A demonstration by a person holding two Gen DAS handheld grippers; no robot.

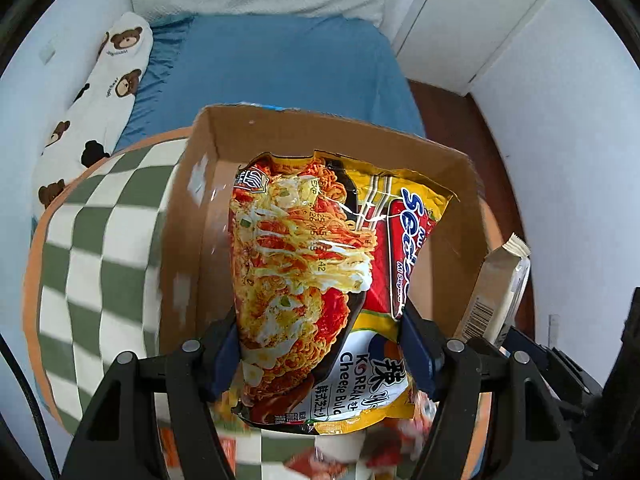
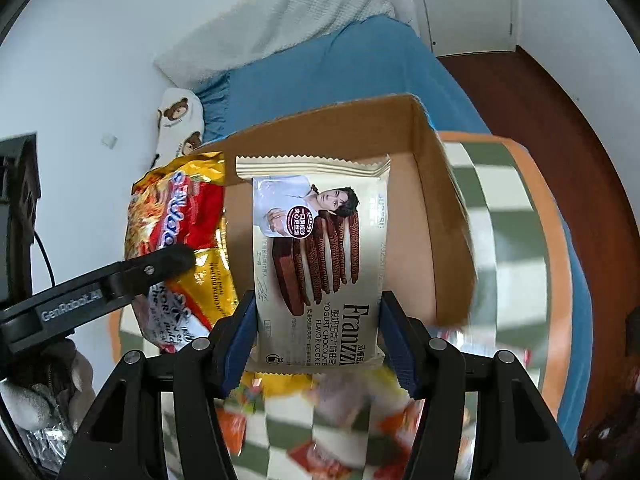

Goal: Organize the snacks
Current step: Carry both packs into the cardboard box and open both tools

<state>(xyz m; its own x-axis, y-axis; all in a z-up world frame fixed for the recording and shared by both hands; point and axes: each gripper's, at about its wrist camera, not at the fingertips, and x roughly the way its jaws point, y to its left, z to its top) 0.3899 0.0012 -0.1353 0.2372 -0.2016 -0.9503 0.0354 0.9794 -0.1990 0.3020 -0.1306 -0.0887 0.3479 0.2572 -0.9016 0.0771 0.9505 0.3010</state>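
With my left claw (image 1: 320,344) clamping the noodle packet (image 1: 320,264) and my right claw (image 2: 316,336) the Franzzi cookie pack (image 2: 316,256), both above the cardboard box (image 1: 312,136), I lower them flat, side by side.

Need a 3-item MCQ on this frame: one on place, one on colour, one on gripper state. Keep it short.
1. Where is the cardboard box?
A. on the checkered cushion
B. on the wooden floor
C. on a shelf

2. Main colour of the noodle packet?
A. green
B. yellow and red
C. plain white

3. What is the right gripper doing?
A. open, holding nothing
B. shut on the noodle packet
C. shut on the cookie packet

Key: 1 A, checkered fabric surrounds the box on both sides. 2 B, wrapper is yellow with red print. 3 C, the jaws press both packet edges.
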